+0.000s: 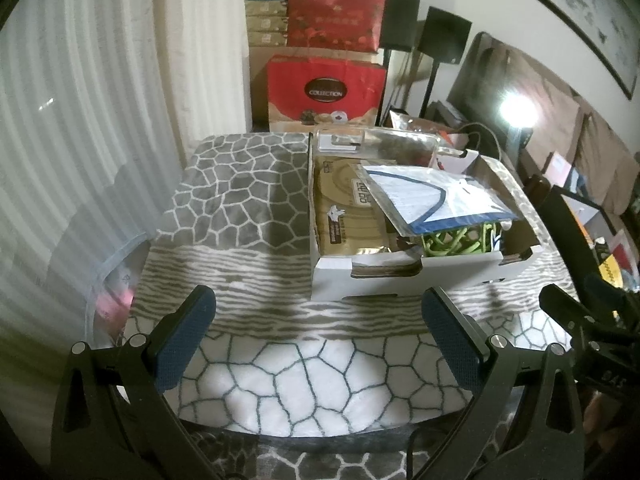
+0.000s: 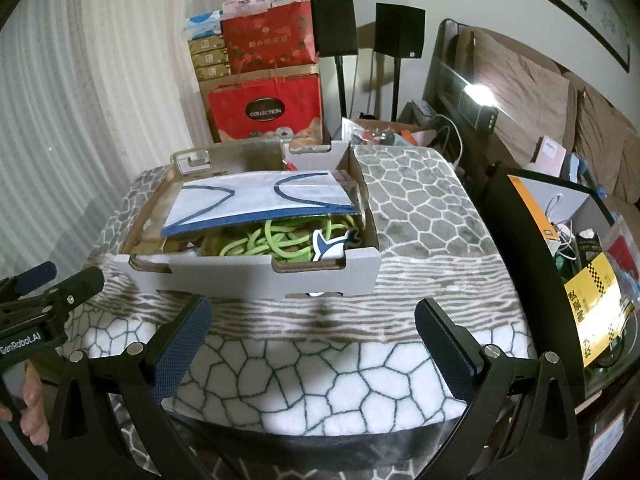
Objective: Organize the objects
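The cardboard box sits on the patterned blanket, with a green cord under a blue-edged packet inside. Your left gripper and right gripper hang before it, jaws apart, empty.

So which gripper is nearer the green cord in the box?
Right, by a modest margin. The right gripper faces the box front almost straight below the green cord. The left gripper sits off to the cord's left, open and empty like the right.
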Demonstrator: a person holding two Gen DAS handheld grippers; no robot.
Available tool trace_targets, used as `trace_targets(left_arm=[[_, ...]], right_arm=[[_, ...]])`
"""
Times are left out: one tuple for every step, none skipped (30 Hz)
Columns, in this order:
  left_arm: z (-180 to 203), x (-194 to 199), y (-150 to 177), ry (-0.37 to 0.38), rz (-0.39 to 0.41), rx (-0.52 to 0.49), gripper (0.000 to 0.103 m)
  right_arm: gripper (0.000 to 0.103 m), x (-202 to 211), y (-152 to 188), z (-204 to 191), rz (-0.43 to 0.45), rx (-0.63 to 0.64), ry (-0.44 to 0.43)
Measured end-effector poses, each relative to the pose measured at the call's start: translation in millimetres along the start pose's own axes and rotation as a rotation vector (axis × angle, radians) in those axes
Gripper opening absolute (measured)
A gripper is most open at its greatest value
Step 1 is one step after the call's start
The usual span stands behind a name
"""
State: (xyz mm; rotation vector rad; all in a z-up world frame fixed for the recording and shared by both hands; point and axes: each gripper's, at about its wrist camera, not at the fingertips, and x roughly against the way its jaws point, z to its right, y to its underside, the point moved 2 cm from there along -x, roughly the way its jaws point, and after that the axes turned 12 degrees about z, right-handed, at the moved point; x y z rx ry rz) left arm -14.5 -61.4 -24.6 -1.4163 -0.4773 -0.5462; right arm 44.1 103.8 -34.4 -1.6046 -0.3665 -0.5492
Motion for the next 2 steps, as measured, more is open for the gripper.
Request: trace_targets(left_arm=[[-0.1, 0.0, -0.1, 0.000, 0.000, 0.001, 0.103], [-1.6, -0.4, -0.7, 0.001, -0.002, 0.003, 0.103]], right_arm=[[0.102, 0.0, 0.0, 0.1, 0.000, 0.000, 0.000], [0.102, -0.2, -0.2, 0.2, 0.000, 0.001, 0.000]])
